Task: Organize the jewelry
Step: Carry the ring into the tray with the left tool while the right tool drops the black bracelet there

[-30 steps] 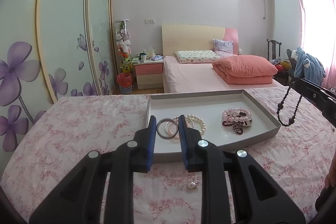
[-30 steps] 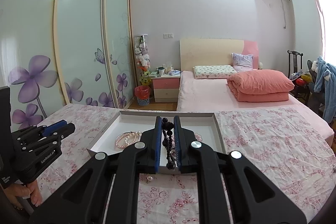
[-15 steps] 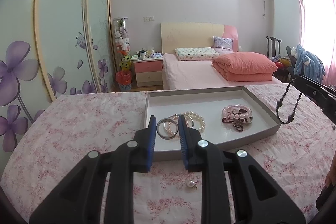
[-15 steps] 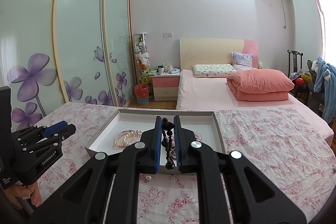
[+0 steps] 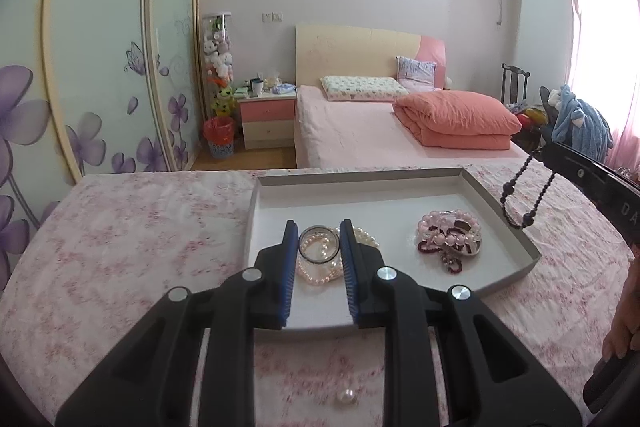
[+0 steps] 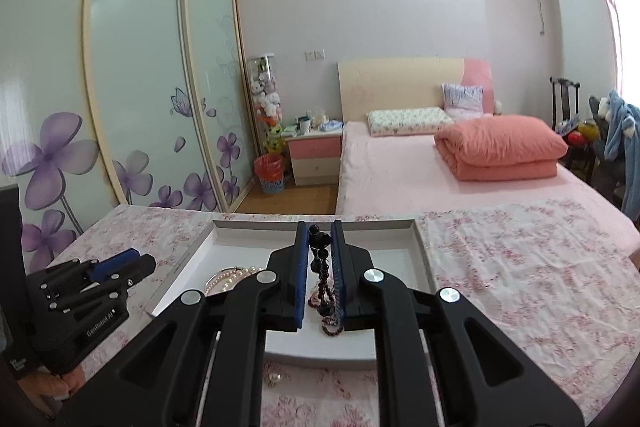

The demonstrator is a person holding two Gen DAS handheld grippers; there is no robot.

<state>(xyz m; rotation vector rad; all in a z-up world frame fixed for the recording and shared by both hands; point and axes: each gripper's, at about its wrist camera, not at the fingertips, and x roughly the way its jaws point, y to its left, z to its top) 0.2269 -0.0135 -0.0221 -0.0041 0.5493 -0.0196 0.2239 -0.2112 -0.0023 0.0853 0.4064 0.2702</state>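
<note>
Jewelry lies in a shallow grey tray (image 5: 496, 219) on the floral tablecloth (image 5: 132, 227). At 12 o'clock in the left wrist view, the left gripper (image 5: 318, 247) is clamped on a clear bangle (image 5: 319, 243) above the pearl necklace (image 5: 320, 269). Pink bead bracelets (image 5: 448, 237) sit at 2 o'clock. The right gripper (image 6: 320, 263) pinches a dangling dark bead necklace (image 6: 322, 283) over the tray. A loose pearl earring (image 5: 346, 397) rests at 6 o'clock.

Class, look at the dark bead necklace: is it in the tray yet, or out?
Out: the dark bead necklace hangs from the shut right gripper, above the tray's right wall.
</note>
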